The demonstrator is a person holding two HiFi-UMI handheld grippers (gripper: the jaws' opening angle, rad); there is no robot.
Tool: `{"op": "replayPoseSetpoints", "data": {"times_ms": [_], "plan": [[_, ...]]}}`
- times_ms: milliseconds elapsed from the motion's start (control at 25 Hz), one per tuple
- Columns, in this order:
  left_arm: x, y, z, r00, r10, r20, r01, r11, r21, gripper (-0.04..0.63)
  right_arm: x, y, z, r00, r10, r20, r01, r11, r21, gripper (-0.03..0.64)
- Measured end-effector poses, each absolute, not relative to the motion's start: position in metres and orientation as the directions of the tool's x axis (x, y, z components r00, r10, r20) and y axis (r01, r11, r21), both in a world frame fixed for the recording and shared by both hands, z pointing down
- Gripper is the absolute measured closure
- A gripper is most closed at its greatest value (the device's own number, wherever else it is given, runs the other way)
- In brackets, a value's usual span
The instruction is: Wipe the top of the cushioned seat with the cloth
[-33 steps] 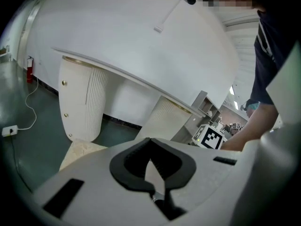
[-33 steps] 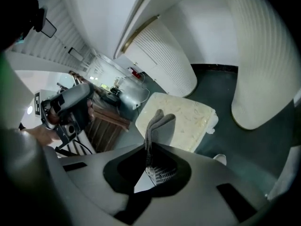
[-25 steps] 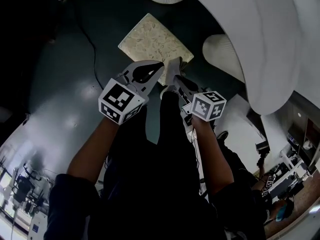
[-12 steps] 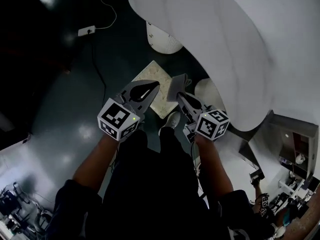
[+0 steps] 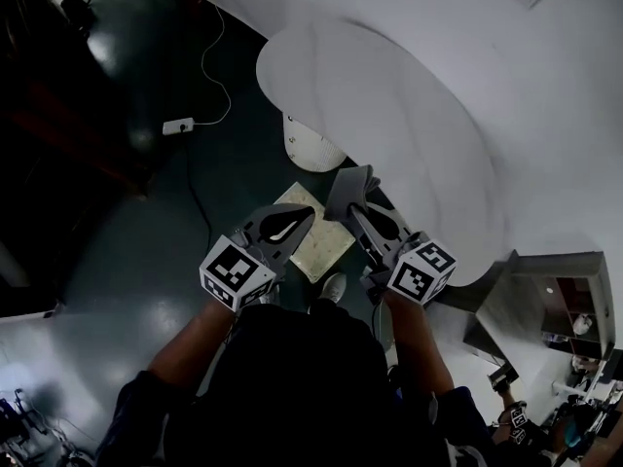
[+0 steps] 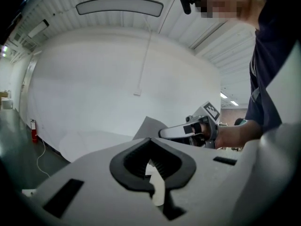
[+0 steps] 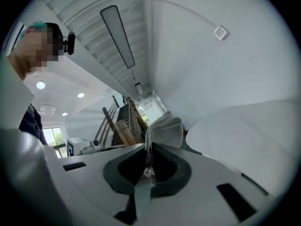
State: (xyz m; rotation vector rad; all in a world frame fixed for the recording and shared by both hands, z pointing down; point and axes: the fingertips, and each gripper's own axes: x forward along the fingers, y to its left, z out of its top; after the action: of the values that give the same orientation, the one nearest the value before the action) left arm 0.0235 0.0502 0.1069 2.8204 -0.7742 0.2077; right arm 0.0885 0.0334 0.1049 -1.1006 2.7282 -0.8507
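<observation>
The cushioned seat (image 5: 328, 248) is a square, pale patterned pad on the dark floor, partly hidden behind my two grippers in the head view. My right gripper (image 5: 356, 203) is shut on a folded grey cloth (image 5: 348, 187), held up in the air above the seat's right edge. In the right gripper view the cloth (image 7: 165, 128) sticks out past the right gripper (image 7: 150, 148). My left gripper (image 5: 308, 215) is shut with nothing in it, hanging over the seat's left part. The left gripper view shows the left gripper (image 6: 150, 142) pointing at the cloth (image 6: 147, 125) and a white wall.
A large white rounded surface (image 5: 389, 95) rises behind and to the right of the seat, with a white round pedestal (image 5: 311, 145) beneath it. A power strip (image 5: 178, 125) and its cable lie on the floor at left. My shoe (image 5: 334, 285) stands just before the seat.
The head view has swung upward, so the seat now sits lower and smaller in the frame. Both grippers have risen, the right one still gripping the cloth.
</observation>
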Motion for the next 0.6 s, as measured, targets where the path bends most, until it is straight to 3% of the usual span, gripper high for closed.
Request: {"op": "replayPoseSetpoints", "data": {"times_ms": [600], "plan": [[0.007,0.022,0.024,0.858,-0.502,0.111,-0.506,-0.862,0.015,0.588,0.079,0.03,0.008,-0.73,-0.684,-0.005,-0.623,0.669,-0.405,0.583]]}}
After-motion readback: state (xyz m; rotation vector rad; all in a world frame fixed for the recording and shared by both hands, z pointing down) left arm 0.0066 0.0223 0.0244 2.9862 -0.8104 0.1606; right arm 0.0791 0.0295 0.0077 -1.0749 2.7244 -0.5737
